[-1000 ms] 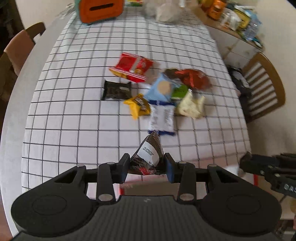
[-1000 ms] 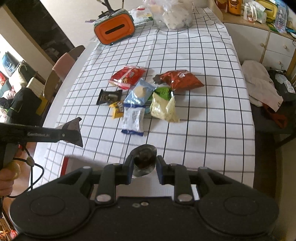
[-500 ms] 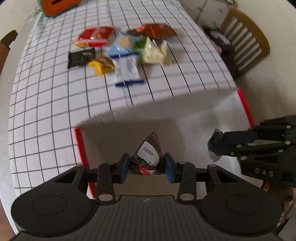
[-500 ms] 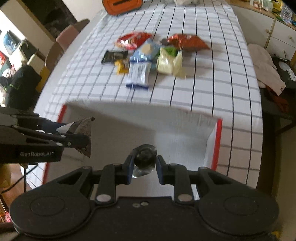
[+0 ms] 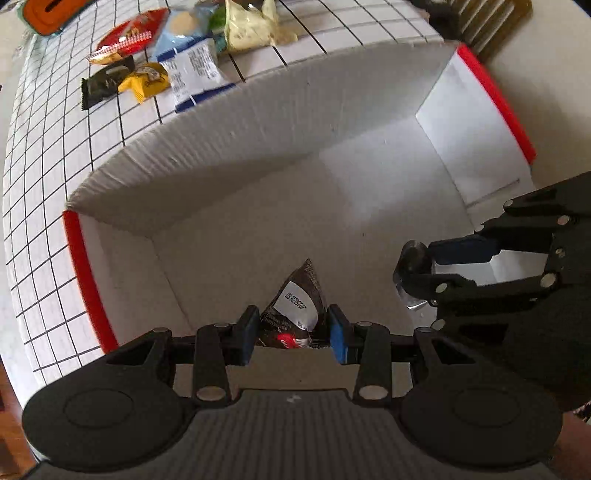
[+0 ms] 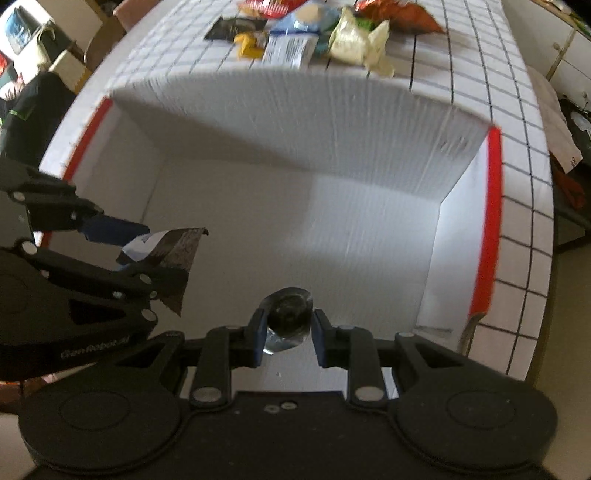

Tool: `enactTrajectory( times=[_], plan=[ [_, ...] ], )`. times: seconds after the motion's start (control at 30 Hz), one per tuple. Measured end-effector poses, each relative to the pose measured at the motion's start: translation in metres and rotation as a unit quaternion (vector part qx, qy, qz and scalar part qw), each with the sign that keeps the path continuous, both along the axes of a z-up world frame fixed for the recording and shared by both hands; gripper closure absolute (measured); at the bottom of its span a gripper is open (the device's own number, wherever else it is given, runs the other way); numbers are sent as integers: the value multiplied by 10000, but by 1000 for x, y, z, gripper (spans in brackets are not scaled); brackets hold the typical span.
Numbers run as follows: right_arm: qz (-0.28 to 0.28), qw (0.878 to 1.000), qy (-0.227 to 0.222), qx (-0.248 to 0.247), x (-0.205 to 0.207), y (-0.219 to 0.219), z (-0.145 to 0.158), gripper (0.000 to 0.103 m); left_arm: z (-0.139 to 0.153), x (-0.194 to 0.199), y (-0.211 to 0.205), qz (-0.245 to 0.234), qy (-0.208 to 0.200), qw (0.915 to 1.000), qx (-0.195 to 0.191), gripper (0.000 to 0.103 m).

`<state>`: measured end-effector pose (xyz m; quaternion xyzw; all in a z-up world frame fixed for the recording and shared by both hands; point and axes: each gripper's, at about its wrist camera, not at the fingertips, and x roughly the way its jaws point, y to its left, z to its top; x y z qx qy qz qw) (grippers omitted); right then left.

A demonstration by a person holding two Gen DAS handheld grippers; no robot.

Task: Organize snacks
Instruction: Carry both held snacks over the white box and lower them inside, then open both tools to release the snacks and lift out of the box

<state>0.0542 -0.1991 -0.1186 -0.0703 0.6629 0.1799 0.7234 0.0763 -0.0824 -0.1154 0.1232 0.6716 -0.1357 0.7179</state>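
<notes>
On the far left of our left wrist view, the desk (image 5: 44,155) lies under a white cloth with a black grid. On it, beyond the box, sits a cluster of snacks: a black packet (image 5: 105,82), a yellow packet (image 5: 147,79), a red packet (image 5: 127,35), a white and blue packet (image 5: 195,70) and a pale cream bag (image 5: 251,31). The white and blue packet touches the far rim of the box.

The white box (image 5: 236,122), with red edges on its side walls, opens below us. Our left claw (image 5: 293,330) hangs over its inside, clamped on a dark wrapper (image 5: 299,299) that carries a white label and stands pointed end forward. From the right wrist view we see the same left claw (image 6: 122,254) at the left, with the dark wrapper (image 6: 173,254) jutting out beyond its fingers.

Further right, our right claw (image 5: 415,273) reaches in over the box floor, near the right wall. It is closed on a small round snack in clear wrap (image 6: 288,319), a dark piece inside shiny film, held between the blue pads (image 6: 258,332). Both claws hang above the box interior, well apart from each other. We cannot tell whether either snack touches the box floor.
</notes>
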Motion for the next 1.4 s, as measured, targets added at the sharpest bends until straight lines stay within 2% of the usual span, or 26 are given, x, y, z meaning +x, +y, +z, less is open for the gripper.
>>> enactTrajectory(
  times=[0.23, 0.67, 1.03, 1.23, 1.4],
  plan=[
    [124, 9998, 70, -126, -9, 4, -10, 78, -13, 3, -7, -63, 354, 9992, 144, 64],
    [53, 9998, 169, -15, -6, 0, -9, 74, -10, 6, -3, 24, 376, 9993, 52, 62],
    [-170, 9990, -189, 375, -6, -16, 36, 72, 27, -2, 7, 55, -86, 9996, -254, 55],
    [-311, 9964, -541, 569, -2, -24, 67, 70, 52, -2, 12, 107, -550, 9980, -300, 48],
    [-404, 9931, -830, 726, 5, -26, 84, 67, 72, 3, 20, 238, -889, 9950, -385, 47]
  ],
)
